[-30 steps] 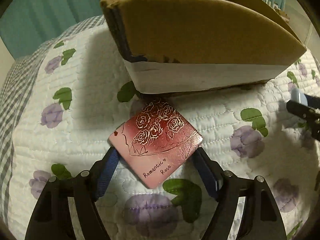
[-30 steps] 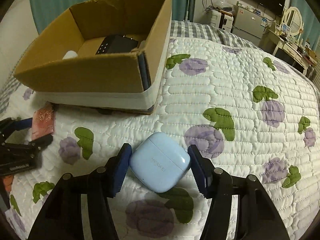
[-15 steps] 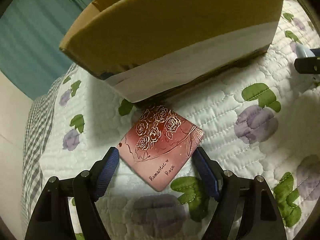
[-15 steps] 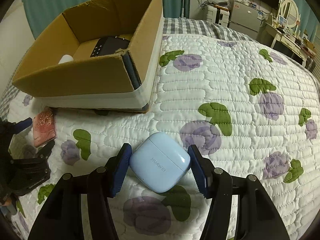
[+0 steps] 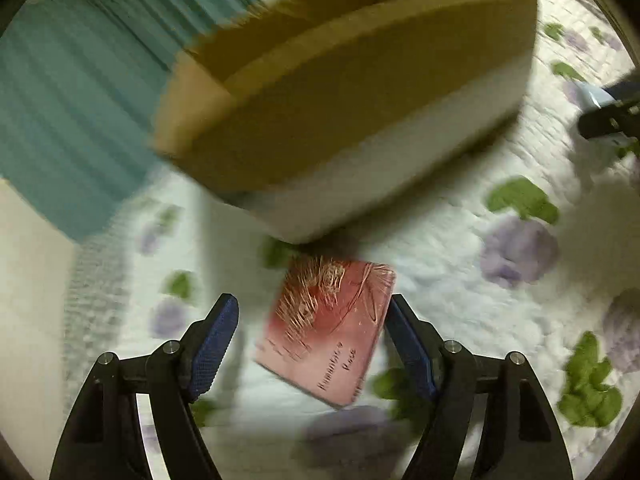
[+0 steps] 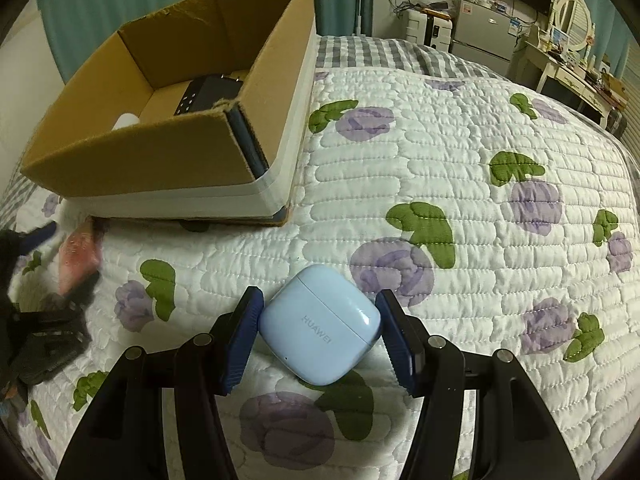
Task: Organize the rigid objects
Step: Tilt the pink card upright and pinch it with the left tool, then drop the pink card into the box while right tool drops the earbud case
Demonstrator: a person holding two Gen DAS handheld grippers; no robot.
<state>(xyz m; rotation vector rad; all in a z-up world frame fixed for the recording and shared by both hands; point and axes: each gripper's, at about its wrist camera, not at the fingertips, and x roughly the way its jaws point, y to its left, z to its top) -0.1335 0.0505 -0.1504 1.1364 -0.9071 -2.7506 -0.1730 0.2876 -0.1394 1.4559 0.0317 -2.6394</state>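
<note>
Two grippers work over the quilted bed (image 6: 460,152): the right gripper (image 6: 318,330) clasps a blue earbud case (image 6: 320,324), while the left gripper (image 5: 310,344) stands spread around a pink card (image 5: 328,332) beside the cardboard box (image 6: 168,160).

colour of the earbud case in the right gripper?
Light blue earbud case, clearest in the right wrist view, between the right gripper pads.

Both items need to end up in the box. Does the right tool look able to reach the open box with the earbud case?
Probably yes. The right tool grips the earbud case, and the cardboard box has an open top, with only bare quilt between them.
</note>
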